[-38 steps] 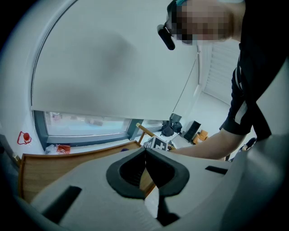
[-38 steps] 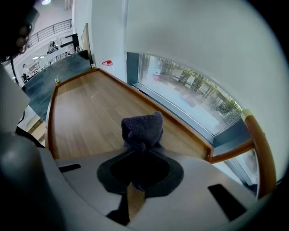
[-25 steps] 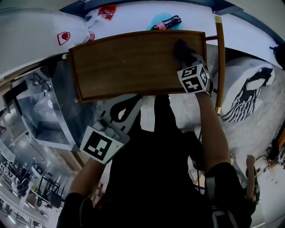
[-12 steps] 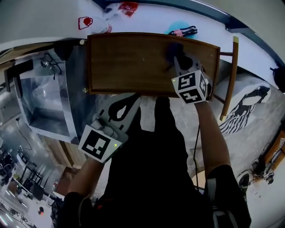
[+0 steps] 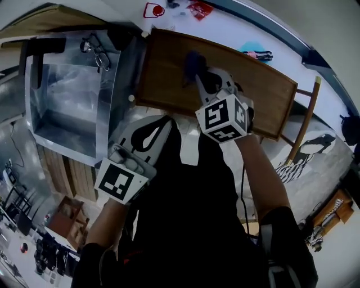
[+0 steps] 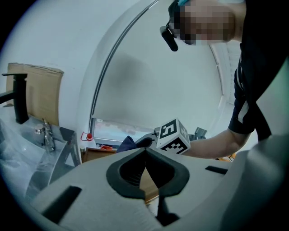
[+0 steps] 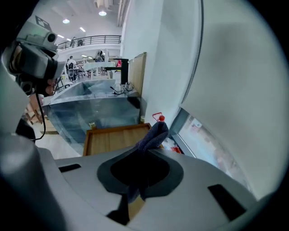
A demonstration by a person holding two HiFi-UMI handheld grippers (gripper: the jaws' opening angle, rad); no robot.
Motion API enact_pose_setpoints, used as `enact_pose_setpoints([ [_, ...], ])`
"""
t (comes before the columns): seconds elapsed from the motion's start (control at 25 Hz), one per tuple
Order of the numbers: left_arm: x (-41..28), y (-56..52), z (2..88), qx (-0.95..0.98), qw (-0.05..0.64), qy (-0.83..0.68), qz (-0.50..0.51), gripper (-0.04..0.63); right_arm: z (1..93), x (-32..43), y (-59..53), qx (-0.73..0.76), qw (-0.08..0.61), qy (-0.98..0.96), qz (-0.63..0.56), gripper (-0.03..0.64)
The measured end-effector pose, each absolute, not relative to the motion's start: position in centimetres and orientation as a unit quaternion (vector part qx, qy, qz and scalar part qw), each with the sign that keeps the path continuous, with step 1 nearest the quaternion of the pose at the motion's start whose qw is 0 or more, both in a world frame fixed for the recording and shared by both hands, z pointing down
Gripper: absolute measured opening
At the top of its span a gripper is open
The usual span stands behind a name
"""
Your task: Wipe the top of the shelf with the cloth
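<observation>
The shelf top (image 5: 256, 84) is a long brown wooden board with a raised rim. A dark blue cloth (image 5: 193, 61) rests on its left half, pinched in my right gripper (image 5: 198, 76), which is shut on it. In the right gripper view the cloth (image 7: 153, 135) sticks out past the jaws over the shelf top (image 7: 113, 140). My left gripper (image 5: 163, 121) hangs below the shelf's front edge, shut with nothing in it. From the left gripper view I see the cloth (image 6: 126, 143) and the right gripper's marker cube (image 6: 174, 136).
A glass and metal case (image 5: 67, 101) stands against the shelf's left end, with spectacles (image 5: 98, 50) on it. A red-capped bottle (image 5: 153, 10) and a turquoise item (image 5: 253, 49) lie behind the shelf. A wooden chair (image 5: 306, 118) stands at the right.
My right gripper has dragged the cloth leftward along the shelf top, from near its right end toward the left half. The left gripper has stayed below the front edge.
</observation>
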State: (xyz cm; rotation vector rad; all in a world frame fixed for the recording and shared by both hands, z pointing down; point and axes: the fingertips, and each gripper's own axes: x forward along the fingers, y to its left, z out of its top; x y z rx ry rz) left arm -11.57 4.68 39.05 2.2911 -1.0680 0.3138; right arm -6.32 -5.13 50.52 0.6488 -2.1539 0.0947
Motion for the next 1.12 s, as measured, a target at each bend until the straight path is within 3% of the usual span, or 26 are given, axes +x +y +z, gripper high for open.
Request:
enact_pose_setpoints([
  [0.56,-22.5,8.7,40.1,0.822,0.308,-0.47,0.094,0.02,53.5,-21.7,4.1,0.12,0.447,-0.886,0.016,0.026],
  [1.12,-25.2,11.2,41.4,0.81,0.321,-0.482,0.087,0.02,60.5,-23.5,10.2,0.065,0.505,-0.86,0.037,0.026],
])
